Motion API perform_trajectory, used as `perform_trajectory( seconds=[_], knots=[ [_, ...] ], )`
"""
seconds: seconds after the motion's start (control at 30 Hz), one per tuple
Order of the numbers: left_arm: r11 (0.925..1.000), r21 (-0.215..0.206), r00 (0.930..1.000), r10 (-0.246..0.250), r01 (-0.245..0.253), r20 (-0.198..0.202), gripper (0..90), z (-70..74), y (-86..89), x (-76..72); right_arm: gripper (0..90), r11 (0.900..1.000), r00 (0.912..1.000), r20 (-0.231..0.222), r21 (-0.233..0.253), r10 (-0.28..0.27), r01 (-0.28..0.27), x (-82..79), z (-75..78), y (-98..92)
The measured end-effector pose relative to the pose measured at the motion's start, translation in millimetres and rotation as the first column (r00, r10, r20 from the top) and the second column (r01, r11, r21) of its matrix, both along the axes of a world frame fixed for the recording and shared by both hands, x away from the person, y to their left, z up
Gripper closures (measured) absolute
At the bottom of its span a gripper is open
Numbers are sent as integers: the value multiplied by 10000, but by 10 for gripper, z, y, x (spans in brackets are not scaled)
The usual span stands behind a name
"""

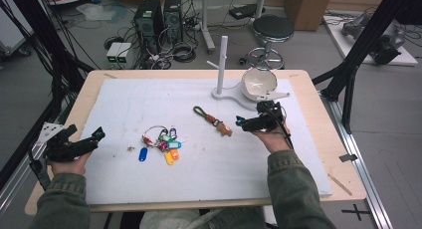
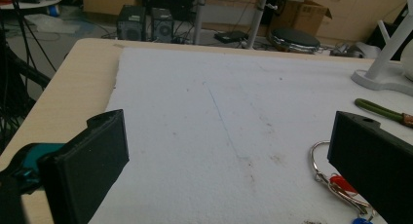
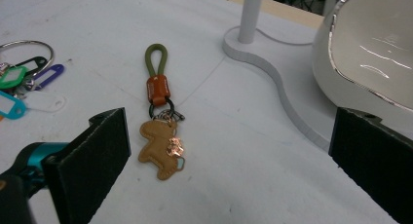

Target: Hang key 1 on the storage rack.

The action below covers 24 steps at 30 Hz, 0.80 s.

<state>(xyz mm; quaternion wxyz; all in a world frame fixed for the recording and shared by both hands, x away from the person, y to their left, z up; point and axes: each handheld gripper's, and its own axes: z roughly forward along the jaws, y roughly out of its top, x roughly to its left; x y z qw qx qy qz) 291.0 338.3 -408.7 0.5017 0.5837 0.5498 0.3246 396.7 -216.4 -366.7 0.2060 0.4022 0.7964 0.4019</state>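
Note:
A keychain with a green loop, an orange leather band and a tan dog-shaped charm (image 1: pixel 215 120) (image 3: pixel 159 136) lies mid-table on the white mat. My right gripper (image 1: pixel 245 123) (image 3: pixel 229 170) is open just right of the charm, its jaws spread wide with nothing between them. A bunch of coloured key tags on metal rings (image 1: pixel 163 142) (image 3: pixel 22 83) (image 2: pixel 341 185) lies left of centre. My left gripper (image 1: pixel 94 138) (image 2: pixel 229 175) stands open near the mat's left edge, apart from the tags. A white stand with an upright peg (image 1: pixel 222 74) (image 3: pixel 253 24) and a white bowl (image 1: pixel 259 83) (image 3: pixel 370 48) sit at the back.
The white mat (image 1: pixel 149 99) covers most of the wooden table (image 1: pixel 323 134). Behind the table are a stool (image 1: pixel 272 30), computer towers (image 1: pixel 149 20) and cables on the floor. Black frame struts (image 1: pixel 363 45) rise at the right.

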Motion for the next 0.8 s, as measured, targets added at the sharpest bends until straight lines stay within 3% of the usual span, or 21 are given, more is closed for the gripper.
perform_trajectory(
  seconds=[0.27,0.8],
  knots=[
    [9999,-10,9999,133,-134,-43,17,-3,6,11,6,9993,9988,-335,-127,352,-356,235,40,225],
    [9998,-124,9999,127,-128,-53,17,-2,6,13,7,9961,9926,-956,-379,751,-790,463,65,511]
  ],
)
